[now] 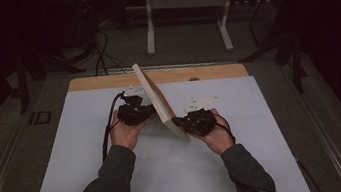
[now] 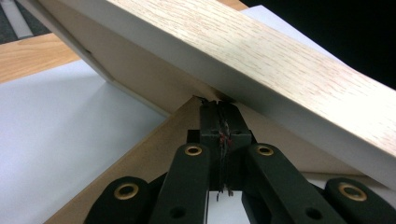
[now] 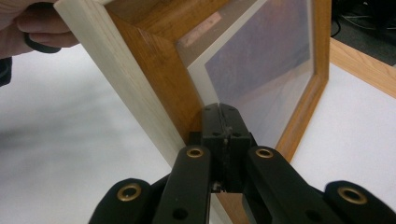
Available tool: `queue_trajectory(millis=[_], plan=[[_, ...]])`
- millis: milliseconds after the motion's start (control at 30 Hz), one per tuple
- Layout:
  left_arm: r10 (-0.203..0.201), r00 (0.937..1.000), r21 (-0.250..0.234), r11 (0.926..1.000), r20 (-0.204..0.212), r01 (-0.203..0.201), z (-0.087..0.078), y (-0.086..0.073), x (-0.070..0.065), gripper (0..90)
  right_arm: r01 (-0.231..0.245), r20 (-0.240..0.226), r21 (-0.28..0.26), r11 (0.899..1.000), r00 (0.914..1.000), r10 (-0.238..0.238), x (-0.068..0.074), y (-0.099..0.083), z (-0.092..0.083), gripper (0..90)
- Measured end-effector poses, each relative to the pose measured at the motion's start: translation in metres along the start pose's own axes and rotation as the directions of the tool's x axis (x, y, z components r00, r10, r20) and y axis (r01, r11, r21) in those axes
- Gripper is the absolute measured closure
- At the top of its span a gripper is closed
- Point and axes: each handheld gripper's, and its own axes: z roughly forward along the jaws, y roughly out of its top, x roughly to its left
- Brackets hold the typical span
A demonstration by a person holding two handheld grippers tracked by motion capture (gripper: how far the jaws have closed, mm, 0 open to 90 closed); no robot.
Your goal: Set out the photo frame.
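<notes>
Table (image 1: 95, 187) with white cover carries the picture frame (image 1: 157, 103), which stands tilted on its lower edge between both hands. The left gripper (image 2: 219, 100), jaws closed, presses the frame's back; the right gripper (image 3: 226, 108), also closed, touches the front. Better push gently from both sides, so the frame does not slip.

Dim high view (dark surroundings), brighter close-ups

One high camera looks down; two gripper cameras closely share the wooden frame (image 1: 159, 102).
</notes>
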Motion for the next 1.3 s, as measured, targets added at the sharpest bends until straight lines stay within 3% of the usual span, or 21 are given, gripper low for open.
queue_trajectory(millis=[667, 900, 1300], plan=[[0.006, 1.0000, 0.006, 1.0000, -0.004, -0.006, -0.002, -0.001, 0.005, 90.0, 0.023, -0.033, 0.008, 1.000, 0.9992, -0.023, 0.014, 0.006, 0.008, 90.0], [-0.037, 0.9988, -0.006, 0.9993, 0.032, 0.037, -0.002, -0.001, 0.010, 90.0, 0.027, -0.045, -0.002, 1.000, 0.9986, -0.027, 0.019, 0.010, 0.012, 90.0], [-0.040, 0.9983, -0.017, 0.9990, 0.043, 0.041, -0.004, -0.002, 0.015, 87.9, 0.038, -0.052, 0.000, 0.999, 0.9980, -0.038, 0.022, 0.012, 0.014, 90.0]])
